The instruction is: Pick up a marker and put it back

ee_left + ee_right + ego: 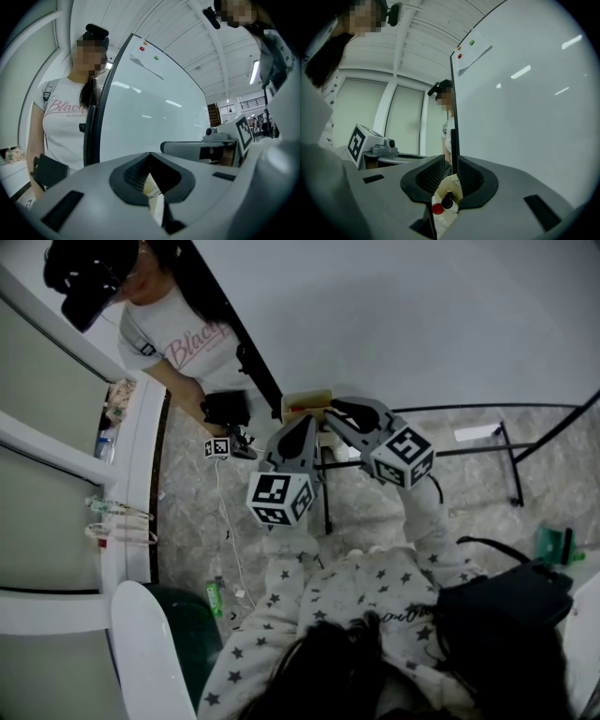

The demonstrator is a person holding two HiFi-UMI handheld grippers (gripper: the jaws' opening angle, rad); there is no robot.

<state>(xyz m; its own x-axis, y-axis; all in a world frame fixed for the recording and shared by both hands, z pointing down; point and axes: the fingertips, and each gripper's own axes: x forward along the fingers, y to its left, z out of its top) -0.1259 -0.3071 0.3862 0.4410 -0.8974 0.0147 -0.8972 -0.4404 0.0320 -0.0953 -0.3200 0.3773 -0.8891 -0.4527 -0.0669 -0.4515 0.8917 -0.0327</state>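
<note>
Markers sit cap-up in a pale holder box on the whiteboard's ledge, at about 12 o'clock from both grippers in the head view. In the right gripper view the box lies at 6 o'clock below the gap, and two caps face the camera: a red-capped marker and, touching it at 2 o'clock, a black-capped marker.

The right gripper has its jaws narrowly apart with nothing in them; only the board's dark frame edge shows through the slit. The left gripper has its jaws closed tip to tip on nothing, with a pale edge, probably the same box, showing beyond them.

A marker should be light, rigid and smooth, so it will likely slip or twist if pinched at the rounded cap tip alone. The better hold is probably across the barrel just under the cap, jaws square to its length. The markers stand packed together, so a neighbour may lift too. The box looks light and could tip.

A second person stands at 10 o'clock.
</note>
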